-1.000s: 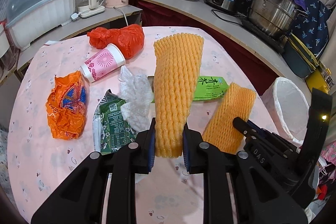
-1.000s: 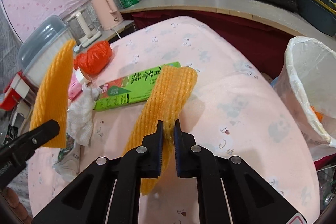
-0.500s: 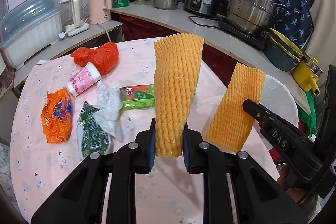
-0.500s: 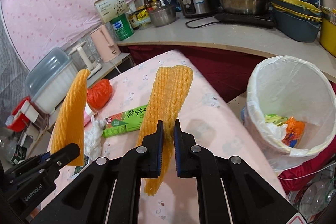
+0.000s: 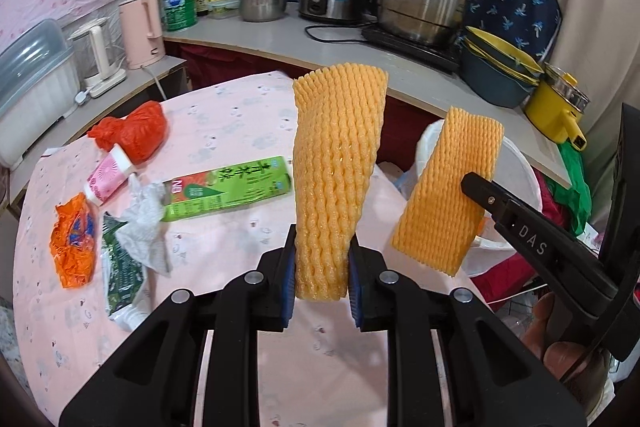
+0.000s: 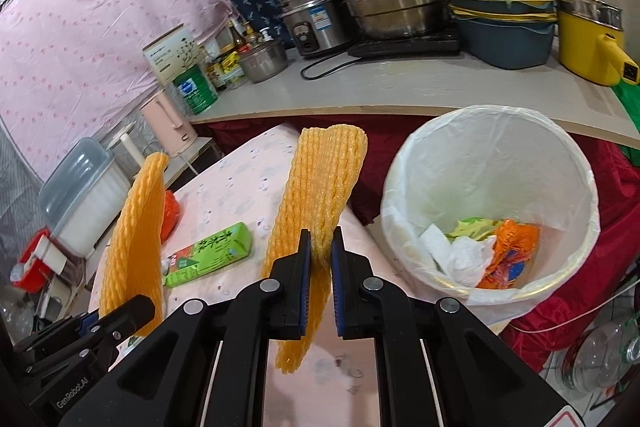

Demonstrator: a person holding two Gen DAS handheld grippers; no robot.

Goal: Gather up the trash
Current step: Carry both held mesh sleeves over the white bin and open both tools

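Note:
My left gripper (image 5: 322, 269) is shut on an orange foam net sleeve (image 5: 336, 163) that stands upright above the pink table (image 5: 224, 235). My right gripper (image 6: 320, 259) is shut on a second orange foam net sleeve (image 6: 320, 195), held edge-on. Each sleeve also shows in the other view: the right one (image 5: 448, 187) over the bin, the left one (image 6: 136, 239) at the left. A white-lined trash bin (image 6: 492, 163) stands to the right of the table edge, with paper and an orange wrapper inside.
On the table lie a green carton (image 5: 228, 187), a red bag (image 5: 136, 129), a pink paper cup (image 5: 106, 181), crumpled tissue (image 5: 146, 223), an orange wrapper (image 5: 74, 243) and a green packet (image 5: 120, 275). The counter behind holds pots, kettles and a yellow pot (image 6: 592, 35).
Both grippers have lifted their foam sleeves and carried them right, off the middle of the table toward the bin. The bin now fills the right wrist view's right side.

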